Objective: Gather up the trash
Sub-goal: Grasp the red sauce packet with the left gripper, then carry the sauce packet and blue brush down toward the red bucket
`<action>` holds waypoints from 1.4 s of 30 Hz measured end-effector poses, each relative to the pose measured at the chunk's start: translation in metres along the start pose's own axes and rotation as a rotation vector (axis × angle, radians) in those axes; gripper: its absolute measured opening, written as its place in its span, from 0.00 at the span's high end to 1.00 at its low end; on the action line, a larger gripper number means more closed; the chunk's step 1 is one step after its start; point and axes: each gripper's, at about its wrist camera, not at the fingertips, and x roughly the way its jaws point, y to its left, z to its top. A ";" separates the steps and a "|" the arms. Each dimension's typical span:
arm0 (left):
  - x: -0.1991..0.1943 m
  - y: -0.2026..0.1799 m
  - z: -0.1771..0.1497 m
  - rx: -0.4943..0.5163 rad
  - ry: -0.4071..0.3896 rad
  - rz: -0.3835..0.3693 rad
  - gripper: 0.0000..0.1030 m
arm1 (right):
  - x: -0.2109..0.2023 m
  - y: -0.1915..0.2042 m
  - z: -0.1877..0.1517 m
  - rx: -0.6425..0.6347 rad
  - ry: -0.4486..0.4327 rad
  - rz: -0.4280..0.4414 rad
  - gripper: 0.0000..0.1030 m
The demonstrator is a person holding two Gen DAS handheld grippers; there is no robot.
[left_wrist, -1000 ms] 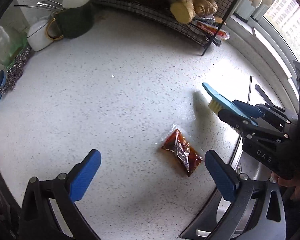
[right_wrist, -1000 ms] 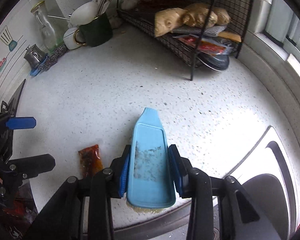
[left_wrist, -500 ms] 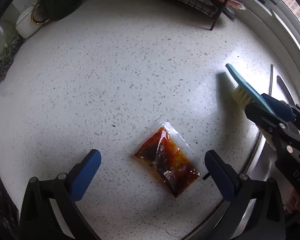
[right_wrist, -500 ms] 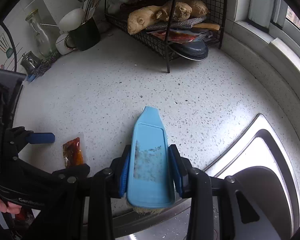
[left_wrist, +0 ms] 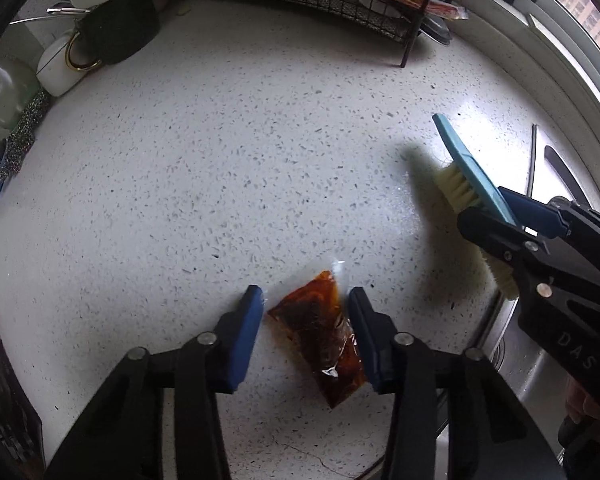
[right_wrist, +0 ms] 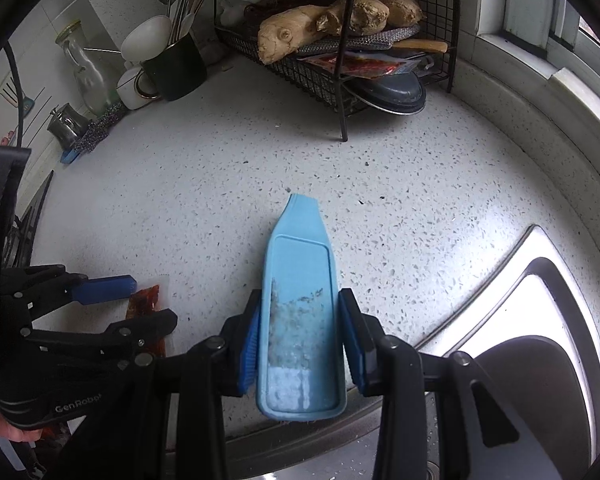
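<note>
A clear sauce packet with red-brown contents [left_wrist: 320, 336] lies flat on the speckled white counter [left_wrist: 220, 168]. My left gripper [left_wrist: 304, 304] straddles the packet, its blue fingers close on either side, partly closed but not clamped. The packet also shows in the right wrist view [right_wrist: 142, 304], partly hidden by the left gripper [right_wrist: 116, 300]. My right gripper [right_wrist: 300, 328] is shut on a light blue scrub brush [right_wrist: 300, 300], bristles down, held above the counter near the sink edge. The brush also shows at the right of the left wrist view [left_wrist: 468, 172].
A black wire rack [right_wrist: 340, 60] with ginger roots, packets and a pan stands at the back. A dark utensil cup [right_wrist: 176, 68], white mugs, a glass bottle and a scourer sit back left. A steel sink [right_wrist: 532, 340] lies at the right.
My left gripper has dropped onto the packet and its fingers have closed in from wide open to just beside it. The right gripper with the brush has stayed about where it was.
</note>
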 end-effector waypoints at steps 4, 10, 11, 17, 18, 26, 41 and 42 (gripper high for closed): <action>-0.004 -0.005 -0.004 0.007 -0.003 -0.004 0.76 | 0.000 0.002 -0.003 0.004 0.007 -0.007 0.67; -0.032 0.002 -0.023 0.028 -0.016 -0.023 0.77 | -0.012 0.004 -0.005 0.021 0.027 -0.010 0.67; -0.039 0.004 -0.024 0.039 -0.024 -0.026 0.77 | -0.016 0.006 -0.006 0.020 0.023 -0.014 0.67; -0.091 0.016 -0.050 0.087 -0.084 -0.042 0.77 | -0.051 0.032 -0.016 0.013 -0.015 -0.031 0.67; -0.099 0.015 -0.056 0.103 -0.093 -0.030 0.77 | -0.058 0.038 -0.018 0.013 -0.026 -0.026 0.67; -0.138 0.051 -0.105 0.109 -0.161 -0.035 0.77 | -0.101 0.099 -0.034 -0.039 -0.088 -0.014 0.67; -0.189 0.124 -0.221 -0.026 -0.260 -0.055 0.77 | -0.138 0.193 -0.083 -0.165 -0.124 -0.021 0.67; -0.191 0.128 -0.230 -0.031 -0.265 -0.057 0.77 | -0.139 0.200 -0.087 -0.170 -0.124 -0.022 0.67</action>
